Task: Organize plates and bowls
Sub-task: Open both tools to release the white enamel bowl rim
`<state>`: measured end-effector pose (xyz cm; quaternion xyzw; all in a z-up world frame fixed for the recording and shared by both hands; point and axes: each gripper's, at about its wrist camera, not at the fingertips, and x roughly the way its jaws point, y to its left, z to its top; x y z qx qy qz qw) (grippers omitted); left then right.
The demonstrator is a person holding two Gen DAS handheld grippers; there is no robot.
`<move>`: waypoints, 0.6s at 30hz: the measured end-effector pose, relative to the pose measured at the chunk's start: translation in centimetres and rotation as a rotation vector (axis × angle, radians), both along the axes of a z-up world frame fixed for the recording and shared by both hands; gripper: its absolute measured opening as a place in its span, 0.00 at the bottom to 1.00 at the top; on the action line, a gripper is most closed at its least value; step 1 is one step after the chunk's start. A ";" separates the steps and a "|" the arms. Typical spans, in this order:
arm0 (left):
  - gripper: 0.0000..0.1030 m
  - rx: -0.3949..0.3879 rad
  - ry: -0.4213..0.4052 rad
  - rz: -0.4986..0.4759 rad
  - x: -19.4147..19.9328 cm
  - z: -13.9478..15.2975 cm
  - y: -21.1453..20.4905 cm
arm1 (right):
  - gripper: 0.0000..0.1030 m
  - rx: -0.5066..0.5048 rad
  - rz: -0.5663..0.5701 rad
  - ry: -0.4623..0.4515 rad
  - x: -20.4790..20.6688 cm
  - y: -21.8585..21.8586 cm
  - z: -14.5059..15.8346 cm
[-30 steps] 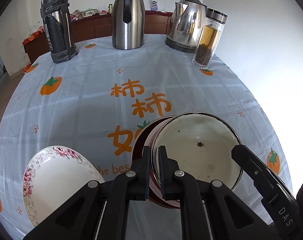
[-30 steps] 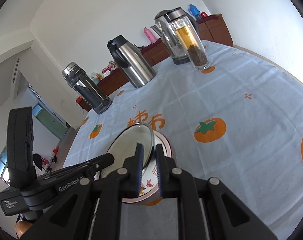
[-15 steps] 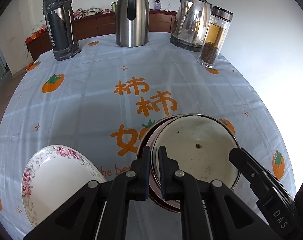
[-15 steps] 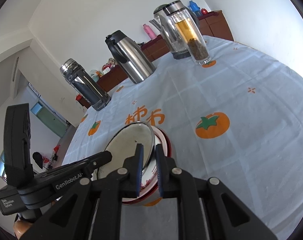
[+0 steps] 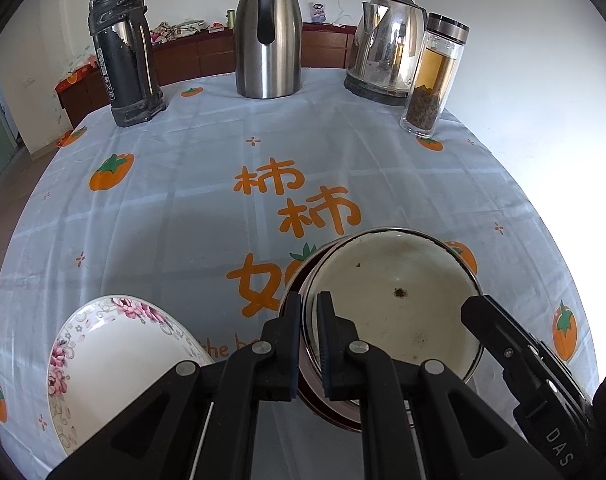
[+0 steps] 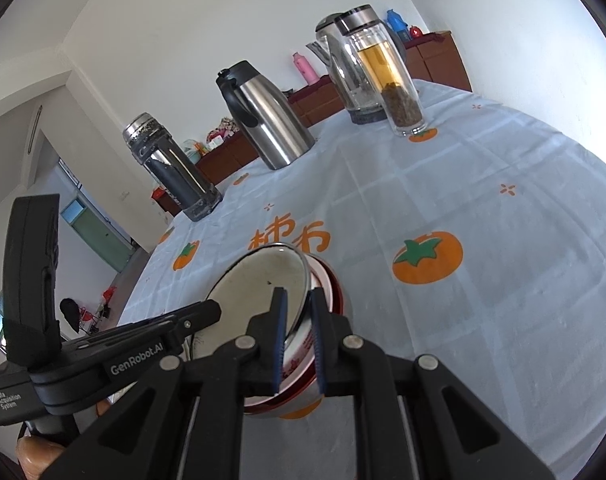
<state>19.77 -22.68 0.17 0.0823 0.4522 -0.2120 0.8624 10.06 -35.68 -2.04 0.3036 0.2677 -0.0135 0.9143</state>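
Observation:
A cream enamel bowl (image 5: pixel 395 300) with a metal rim is held tilted over a red-rimmed bowl (image 5: pixel 293 300) on the tablecloth. My left gripper (image 5: pixel 309 340) is shut on the cream bowl's left rim. My right gripper (image 6: pixel 299 340) is shut on its right rim; its finger (image 5: pixel 503 336) shows in the left wrist view. In the right wrist view the cream bowl (image 6: pixel 259 284) sits partly inside the red and white bowl (image 6: pixel 327 292). A white plate with pink flowers (image 5: pixel 115 360) lies on the table at the lower left.
At the far side of the round table (image 5: pixel 183 208) stand a dark thermos (image 5: pixel 123 52), a steel carafe (image 5: pixel 269 32), an electric kettle (image 5: pixel 387 48) and a glass tea bottle (image 5: pixel 433 76). A wooden sideboard (image 5: pixel 207 52) runs behind. The table edge curves close on the right.
Both grippers, still shut on the cream bowl, have drawn back slightly and the bowl has settled lower toward the red-rimmed bowl.

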 end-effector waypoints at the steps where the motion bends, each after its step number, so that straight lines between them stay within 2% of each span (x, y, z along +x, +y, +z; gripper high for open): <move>1: 0.09 0.000 0.000 0.001 0.0 0.0 0.0 | 0.14 0.011 0.001 -0.005 0.0 -0.1 -0.1; 7: 0.09 0.011 -0.030 0.005 -0.3 0.3 -0.2 | 0.14 0.020 0.006 -0.025 -0.1 -0.4 -0.3; 13: 0.09 0.003 -0.099 0.008 -1.0 1.5 -0.2 | 0.17 0.017 -0.011 -0.058 -0.6 -0.8 -0.3; 16: 0.13 -0.047 -0.107 0.023 -1.1 1.8 0.6 | 0.31 0.000 -0.055 -0.085 -1.3 -1.4 -0.1; 17: 0.19 -0.059 -0.116 0.030 -1.3 1.9 0.9 | 0.40 0.001 -0.066 -0.093 -1.5 -1.6 0.1; 18: 0.29 -0.071 -0.128 0.037 -1.5 2.0 1.2 | 0.50 0.003 -0.082 -0.104 -1.7 -1.8 0.2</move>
